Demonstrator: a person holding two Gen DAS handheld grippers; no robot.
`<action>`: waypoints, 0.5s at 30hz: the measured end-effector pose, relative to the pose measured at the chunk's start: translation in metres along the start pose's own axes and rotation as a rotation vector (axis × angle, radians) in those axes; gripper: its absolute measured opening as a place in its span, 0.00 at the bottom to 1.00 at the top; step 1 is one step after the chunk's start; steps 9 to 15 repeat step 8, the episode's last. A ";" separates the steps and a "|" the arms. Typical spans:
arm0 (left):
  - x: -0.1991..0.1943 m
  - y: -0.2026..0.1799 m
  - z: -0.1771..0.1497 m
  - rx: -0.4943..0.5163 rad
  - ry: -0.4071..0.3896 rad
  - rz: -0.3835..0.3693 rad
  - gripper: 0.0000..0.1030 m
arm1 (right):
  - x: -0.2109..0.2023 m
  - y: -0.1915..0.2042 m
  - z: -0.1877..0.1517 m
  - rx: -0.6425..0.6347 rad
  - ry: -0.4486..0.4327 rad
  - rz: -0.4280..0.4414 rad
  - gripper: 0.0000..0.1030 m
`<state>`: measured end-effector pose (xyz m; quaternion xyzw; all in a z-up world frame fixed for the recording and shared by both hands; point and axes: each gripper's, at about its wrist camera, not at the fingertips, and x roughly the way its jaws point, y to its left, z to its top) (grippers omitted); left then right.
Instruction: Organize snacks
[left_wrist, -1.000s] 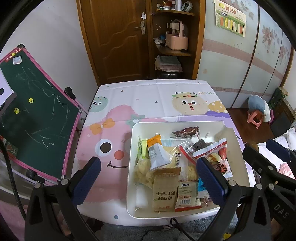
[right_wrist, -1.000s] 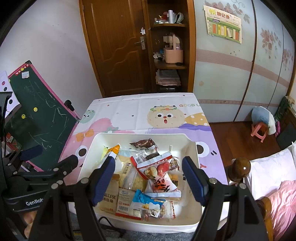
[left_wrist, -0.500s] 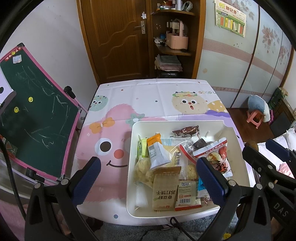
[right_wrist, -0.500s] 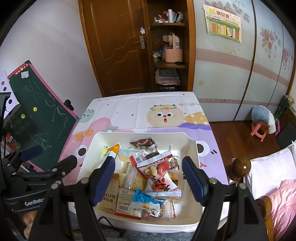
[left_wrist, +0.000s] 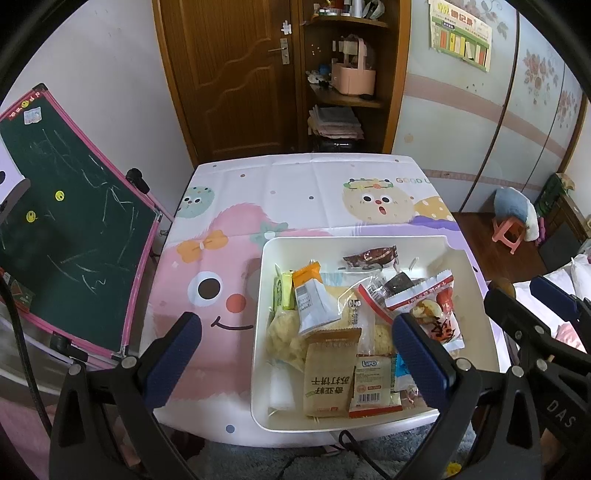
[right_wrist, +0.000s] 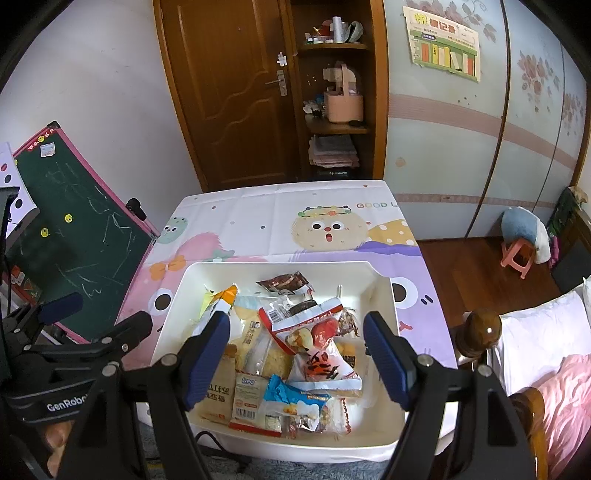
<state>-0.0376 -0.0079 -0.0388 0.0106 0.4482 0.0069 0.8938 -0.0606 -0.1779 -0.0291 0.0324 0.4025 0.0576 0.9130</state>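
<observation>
A white bin full of snack packets sits at the near right of the cartoon tablecloth. In it lie a brown biscuit pack, an orange-topped grey pouch, a red-and-white fruit bag, a dark chocolate wrapper and a blue packet. My left gripper is open and empty above the bin's near left. My right gripper is open and empty over the bin's middle.
The table has bare cloth to the left of and behind the bin. A green chalkboard leans at the left. A wooden door and shelves stand behind. A bed post and pillow are at the right.
Both grippers have stayed almost still, with only a slight drift of the views. Nothing in the bin has moved.
</observation>
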 end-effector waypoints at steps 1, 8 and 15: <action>0.000 -0.001 -0.002 0.001 0.001 0.000 1.00 | 0.000 0.001 -0.002 0.001 0.000 0.000 0.73; 0.001 0.000 -0.003 0.002 0.005 0.001 1.00 | 0.000 -0.001 -0.001 0.001 0.003 0.002 0.73; 0.001 0.000 -0.003 0.002 0.005 0.001 1.00 | 0.000 -0.001 -0.001 0.001 0.003 0.002 0.73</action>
